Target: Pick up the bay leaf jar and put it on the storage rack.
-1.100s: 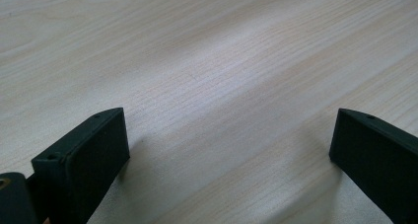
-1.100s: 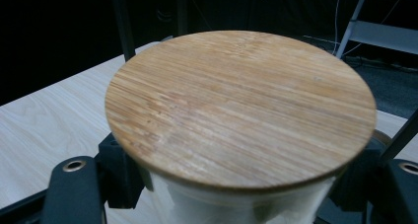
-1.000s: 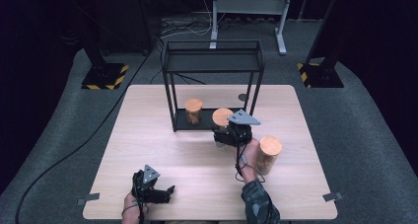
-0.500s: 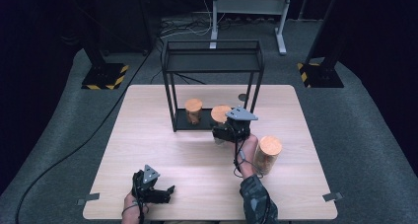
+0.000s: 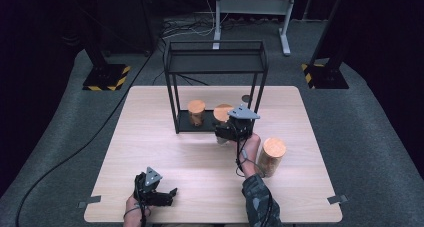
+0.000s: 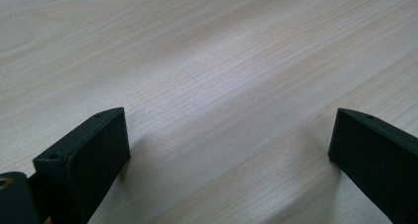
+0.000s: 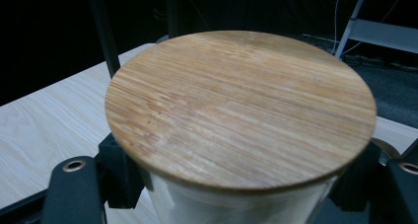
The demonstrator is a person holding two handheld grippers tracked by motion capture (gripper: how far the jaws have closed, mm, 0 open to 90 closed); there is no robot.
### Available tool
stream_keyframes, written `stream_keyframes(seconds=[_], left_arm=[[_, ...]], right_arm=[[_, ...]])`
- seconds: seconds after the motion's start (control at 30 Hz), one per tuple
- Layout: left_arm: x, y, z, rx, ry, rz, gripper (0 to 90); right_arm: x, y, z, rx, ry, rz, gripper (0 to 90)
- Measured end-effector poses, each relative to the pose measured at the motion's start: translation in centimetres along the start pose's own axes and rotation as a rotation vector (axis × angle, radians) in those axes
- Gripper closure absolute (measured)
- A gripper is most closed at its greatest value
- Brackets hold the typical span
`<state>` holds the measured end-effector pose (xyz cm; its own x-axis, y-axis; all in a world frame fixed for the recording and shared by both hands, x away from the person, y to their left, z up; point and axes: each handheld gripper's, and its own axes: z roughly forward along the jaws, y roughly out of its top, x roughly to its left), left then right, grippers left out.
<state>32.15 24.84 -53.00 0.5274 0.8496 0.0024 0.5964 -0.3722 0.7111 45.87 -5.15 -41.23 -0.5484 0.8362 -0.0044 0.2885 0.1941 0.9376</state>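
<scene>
From the high view, your right gripper [image 5: 225,132] sits at the front edge of the black metal rack [image 5: 215,62] that stands toward the far edge of the table [image 5: 150,152], and it is clamped on a jar with a bamboo lid [image 5: 222,113]. That jar is at the rack's lower shelf, on its right side, with a second jar [image 5: 196,112] already standing on the shelf to its left. A third jar [image 5: 270,156] waits on the table near the right edge, just beside your right forearm. Your left gripper [image 5: 167,194] rests near the front edge, left of centre, well apart from all of this.

In the left gripper view, the two black jaws stand wide apart with nothing but bare table [image 6: 222,61] between them: released and idle.

In the right gripper view, the round lid [image 7: 241,105] sits close to the camera, with the pale body [image 7: 236,204] of the jar below it and the jaws pressed in at either side under the lid's rim. A rack post [image 7: 103,31] rises just behind on the left.

You appear to be in the placing step, setting this jar on the lower shelf. Next you will want it flat on the shelf and clear of its neighbour before you let go, then draw the gripper straight back without catching the lid or the post. The jar at the right edge looks like the next one.
</scene>
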Motion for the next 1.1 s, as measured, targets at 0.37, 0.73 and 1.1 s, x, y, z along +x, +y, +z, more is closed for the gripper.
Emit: stream_keyframes(seconds=[0.37, 0.73, 1.1], left_arm=[[0.0, 0.0, 0.0, 0.000, 0.000, 0.000, 1.5], [0.0, 0.0, 0.0, 0.000, -0.001, 0.000, 1.5], [0.0, 0.0, 0.0, -0.002, -0.001, 0.001, 1.8]], right_arm=[[-0.3, 0.4, 0.7, 0.004, -0.008, 0.001, 24.5], [-0.5, 0.8, 1.9, 0.008, -0.021, -0.009, 24.5], [-0.6, 1.1, 2.8, 0.013, -0.026, 0.002, 24.5]])
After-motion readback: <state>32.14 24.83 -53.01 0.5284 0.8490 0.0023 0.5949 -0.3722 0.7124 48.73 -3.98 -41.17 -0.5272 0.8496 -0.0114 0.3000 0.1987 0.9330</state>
